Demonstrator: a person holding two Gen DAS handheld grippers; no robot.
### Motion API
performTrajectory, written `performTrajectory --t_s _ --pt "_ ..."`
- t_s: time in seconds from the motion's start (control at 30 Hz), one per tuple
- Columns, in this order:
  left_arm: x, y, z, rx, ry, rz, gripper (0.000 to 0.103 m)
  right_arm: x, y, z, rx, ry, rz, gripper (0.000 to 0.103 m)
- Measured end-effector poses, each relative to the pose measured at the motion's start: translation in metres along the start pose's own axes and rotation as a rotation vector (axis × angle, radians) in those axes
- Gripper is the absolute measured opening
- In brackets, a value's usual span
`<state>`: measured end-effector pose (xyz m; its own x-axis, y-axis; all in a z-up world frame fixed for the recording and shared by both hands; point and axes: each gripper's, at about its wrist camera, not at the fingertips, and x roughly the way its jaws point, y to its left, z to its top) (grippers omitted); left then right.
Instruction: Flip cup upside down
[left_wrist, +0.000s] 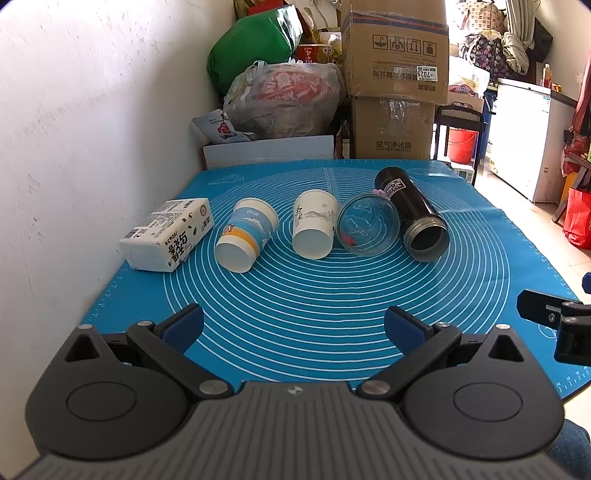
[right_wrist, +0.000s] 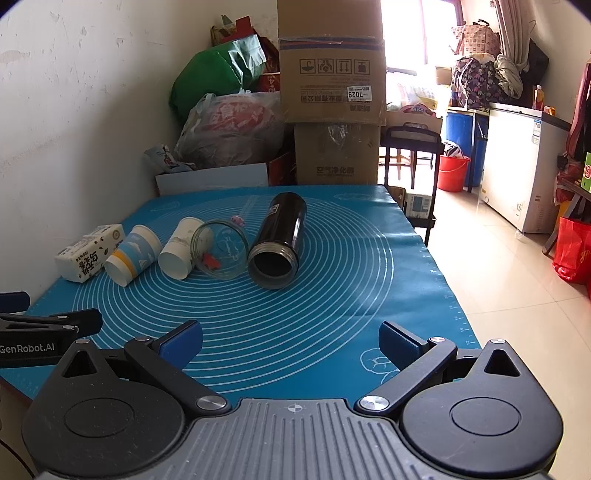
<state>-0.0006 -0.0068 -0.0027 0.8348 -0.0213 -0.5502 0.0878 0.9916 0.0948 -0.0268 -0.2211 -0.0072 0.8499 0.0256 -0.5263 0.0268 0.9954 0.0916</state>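
Several cups lie on their sides in a row on the blue mat (left_wrist: 295, 295): a blue-and-white paper cup (left_wrist: 245, 234), a white paper cup (left_wrist: 314, 229), a clear glass cup (left_wrist: 369, 229) and a black flask (left_wrist: 413, 218). They also show in the right wrist view: blue paper cup (right_wrist: 133, 254), white paper cup (right_wrist: 181, 245), glass cup (right_wrist: 221, 249), flask (right_wrist: 279, 240). My left gripper (left_wrist: 293, 328) is open and empty, well short of the cups. My right gripper (right_wrist: 290, 341) is open and empty, near the mat's front edge.
A white tissue pack (left_wrist: 166, 232) lies left of the cups by the wall. Cardboard boxes (left_wrist: 395, 74) and bags (left_wrist: 284, 99) stand behind the table. The table's right edge drops to tiled floor (right_wrist: 517, 295). The other gripper's finger shows at right (left_wrist: 546, 310).
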Motion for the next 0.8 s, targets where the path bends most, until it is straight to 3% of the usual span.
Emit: performTrajectory --t_s 0.8 --pt "0.0006 -0.0038 0.0012 0.008 -0.002 -0.014 0.102 0.0014 -0.0044 0.0002 0.012 -0.006 0.004 0.103"
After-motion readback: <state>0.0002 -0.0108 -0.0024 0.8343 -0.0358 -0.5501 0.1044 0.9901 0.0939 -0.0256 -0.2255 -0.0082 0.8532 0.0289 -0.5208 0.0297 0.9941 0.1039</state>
